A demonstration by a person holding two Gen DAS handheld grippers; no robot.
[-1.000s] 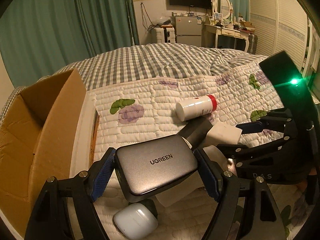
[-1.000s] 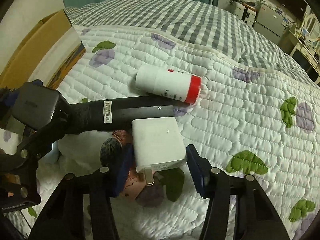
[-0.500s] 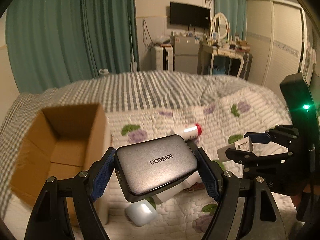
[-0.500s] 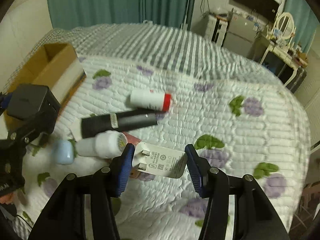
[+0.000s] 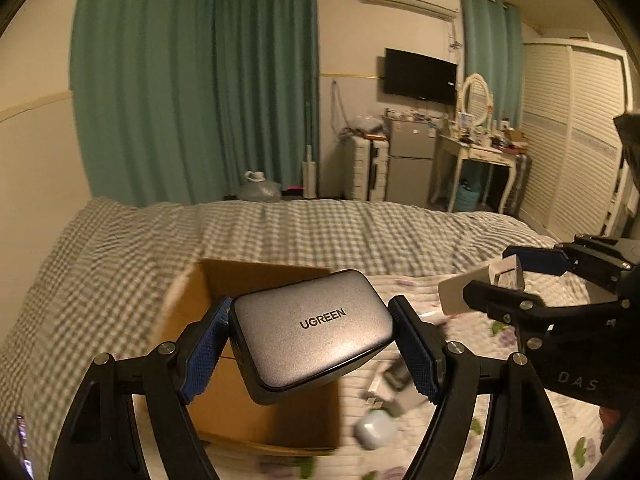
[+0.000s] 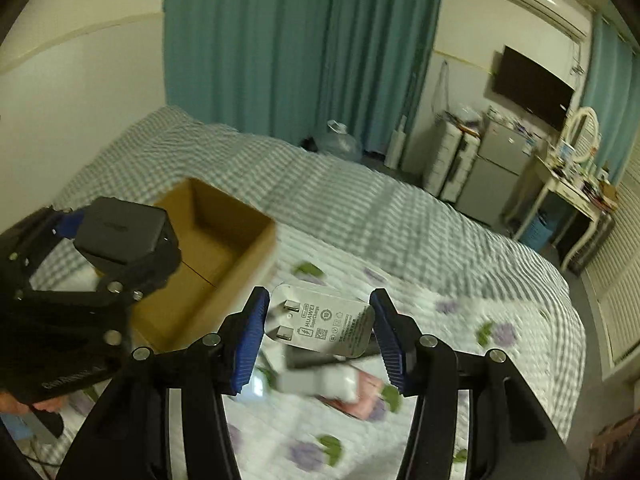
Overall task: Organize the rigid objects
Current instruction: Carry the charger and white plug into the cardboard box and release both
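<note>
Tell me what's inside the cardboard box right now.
In the right wrist view the cardboard box shows only bare brown floor and walls. Its near-left corner is hidden behind the left gripper holding the grey UGREEN charger, so that part is unknown.

Box [image 6: 224, 240] on bed [image 6: 360, 208]; dresser [image 6: 568, 196] behind the bed.

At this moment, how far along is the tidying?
Done: nothing shows inside the cardboard box yet. In hand: the left claw grips the grey UGREEN charger over the box; the right claw holds the white Huawei plug. Left: a white earbud case and other blurred items on the quilt.
</note>
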